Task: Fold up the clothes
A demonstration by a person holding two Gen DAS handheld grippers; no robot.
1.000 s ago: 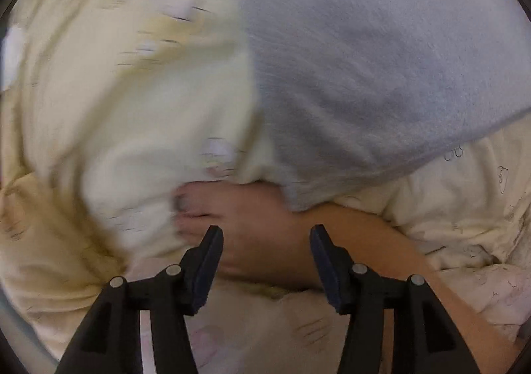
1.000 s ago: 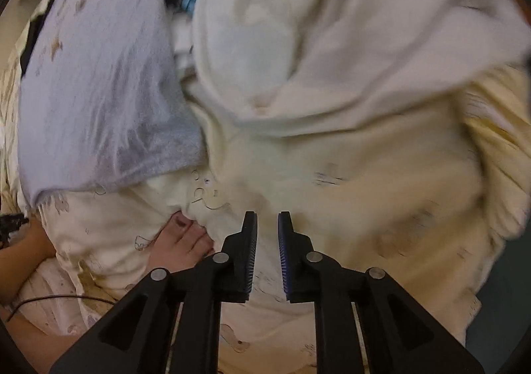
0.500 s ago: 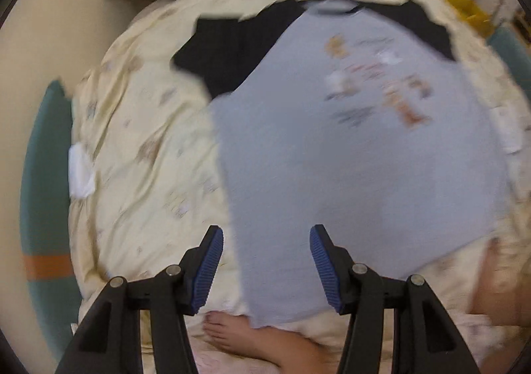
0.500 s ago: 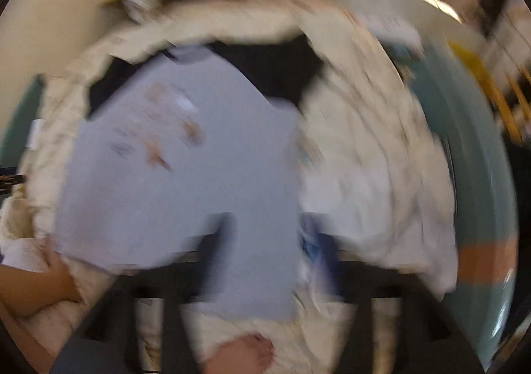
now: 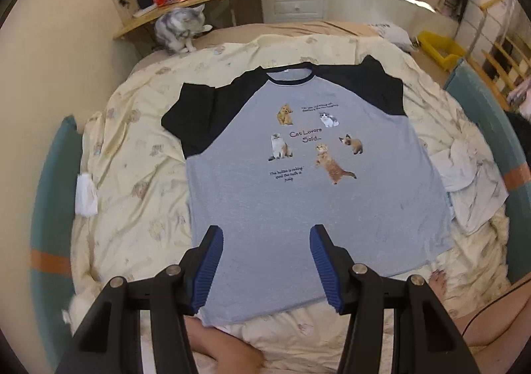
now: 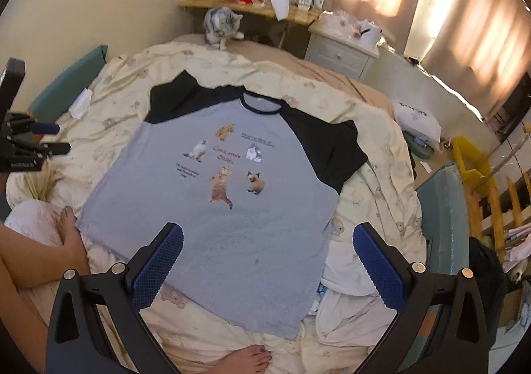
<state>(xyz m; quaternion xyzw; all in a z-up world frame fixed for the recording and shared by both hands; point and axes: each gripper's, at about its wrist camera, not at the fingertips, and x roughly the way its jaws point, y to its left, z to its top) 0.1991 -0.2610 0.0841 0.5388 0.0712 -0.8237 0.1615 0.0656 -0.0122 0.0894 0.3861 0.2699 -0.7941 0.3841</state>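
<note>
**T-shirt spread flat on the bed, both claws raised and empty.**
The T-shirt [image 5: 298, 201] lies face up mid-bed [image 5: 132, 174], collar toward the far edge, hem toward me, long axis running straight away from me. My left claw [image 5: 265, 261] hovers half-wide over the hem's left part; my right claw [image 6: 265, 261], jaws fully wide, hovers above the hem's right corner. I judge each sleeve falls to its nearer claw.
</note>
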